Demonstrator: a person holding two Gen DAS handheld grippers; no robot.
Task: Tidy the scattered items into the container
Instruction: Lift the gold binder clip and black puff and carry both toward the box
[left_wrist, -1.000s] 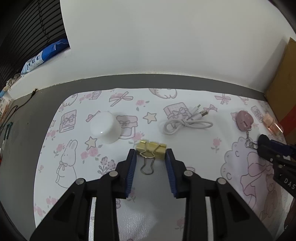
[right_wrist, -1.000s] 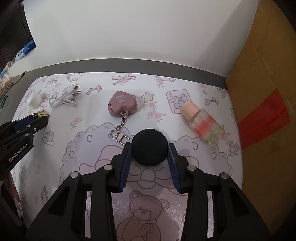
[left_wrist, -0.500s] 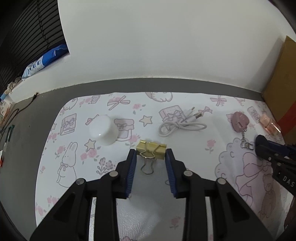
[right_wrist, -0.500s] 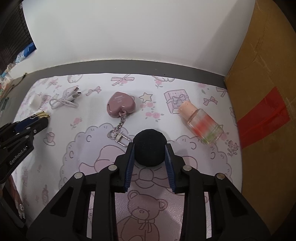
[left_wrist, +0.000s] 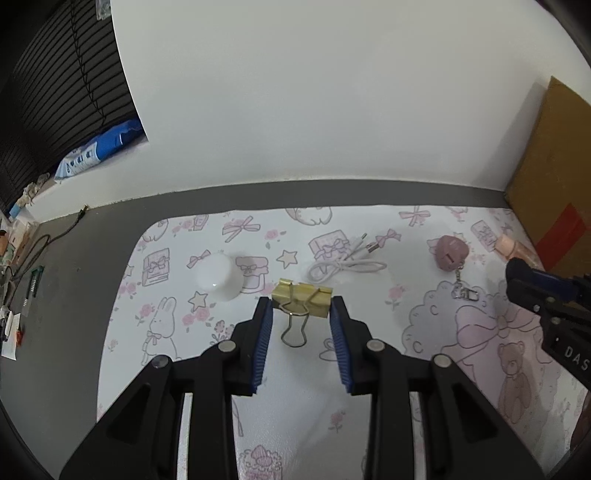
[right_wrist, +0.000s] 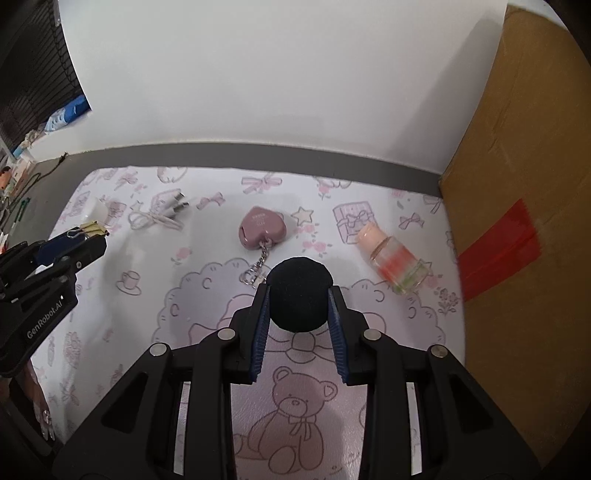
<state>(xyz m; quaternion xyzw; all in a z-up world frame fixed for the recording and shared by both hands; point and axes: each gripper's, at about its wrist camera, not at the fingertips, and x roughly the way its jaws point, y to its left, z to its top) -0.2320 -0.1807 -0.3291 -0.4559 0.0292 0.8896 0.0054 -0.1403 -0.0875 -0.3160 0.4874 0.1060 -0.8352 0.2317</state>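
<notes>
The task was barely under way: both grippers had something in hand, but nothing could be seen stowed, and no container showed itself plainly in either view, unless the brown cardboard box (right_wrist: 517, 229) at the far right served as one. The left gripper (left_wrist: 301, 314) was closed on a gold metal binder clip (left_wrist: 301, 301), its blue pads against the clip's two ends, the wire handle hanging toward the camera. The right gripper (right_wrist: 297, 295) was clamped on a dark, fuzzy round ball (right_wrist: 300, 293), squeezed between its pads. Left lying on the pink-and-white cartoon-printed mat (right_wrist: 207, 295) were a white dome-shaped cap (left_wrist: 218, 275) at the far left, a coiled white charging cable (left_wrist: 343, 264) just right of it, a pink heart-shaped keychain (right_wrist: 261, 229) with its metal clasp near the middle, and a clear glass bottle with a peach cap (right_wrist: 393, 260) on its side toward the right. By my judgement, two items awaited carrying to the container and four awaited picking.
</notes>
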